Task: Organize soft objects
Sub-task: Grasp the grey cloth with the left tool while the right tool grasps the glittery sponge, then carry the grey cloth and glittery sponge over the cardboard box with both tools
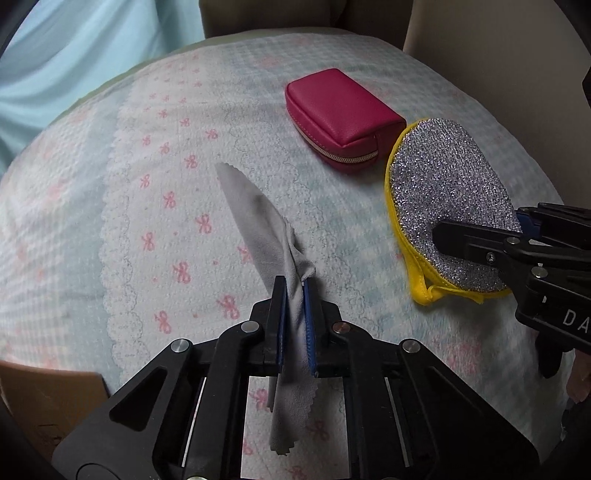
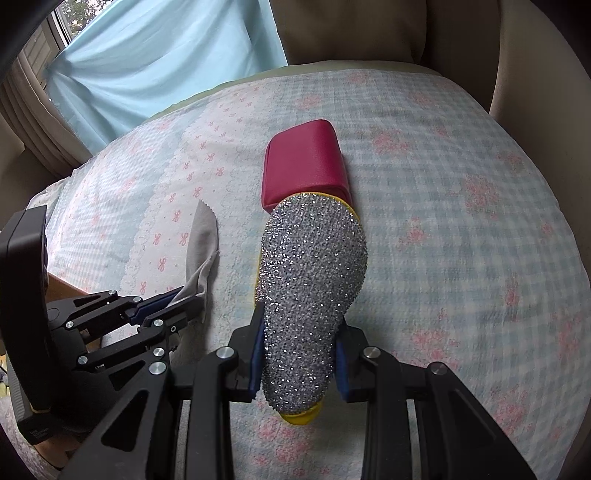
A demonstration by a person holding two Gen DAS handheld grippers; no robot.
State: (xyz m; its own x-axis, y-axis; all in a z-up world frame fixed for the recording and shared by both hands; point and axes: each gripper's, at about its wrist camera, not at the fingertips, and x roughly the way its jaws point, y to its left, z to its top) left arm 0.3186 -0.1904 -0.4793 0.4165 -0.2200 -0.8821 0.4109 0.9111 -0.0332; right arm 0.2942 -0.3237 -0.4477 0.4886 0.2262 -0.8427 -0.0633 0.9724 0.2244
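A thin grey cloth [image 1: 255,218] with a zigzag edge lies bunched on the bed cover, and my left gripper [image 1: 294,284] is shut on its near end. The same grey cloth [image 2: 202,236] shows at the left of the right wrist view, pinched by the left gripper [image 2: 184,299]. A silver glittery scrub pad [image 2: 310,280] with a yellow rim is clamped between the blue pads of my right gripper [image 2: 301,332]. In the left wrist view, the scrub pad [image 1: 447,188] sits at the right with the right gripper [image 1: 476,240] on it. A magenta zip pouch [image 1: 343,118] lies just beyond the pad.
A quilted bed cover [image 1: 155,177] with pink bows and pale checks carries everything. A light blue curtain [image 2: 155,62] hangs at the back left. Beige padded walls [image 2: 369,29] rise behind. A cardboard box corner [image 1: 48,402] sits at the lower left.
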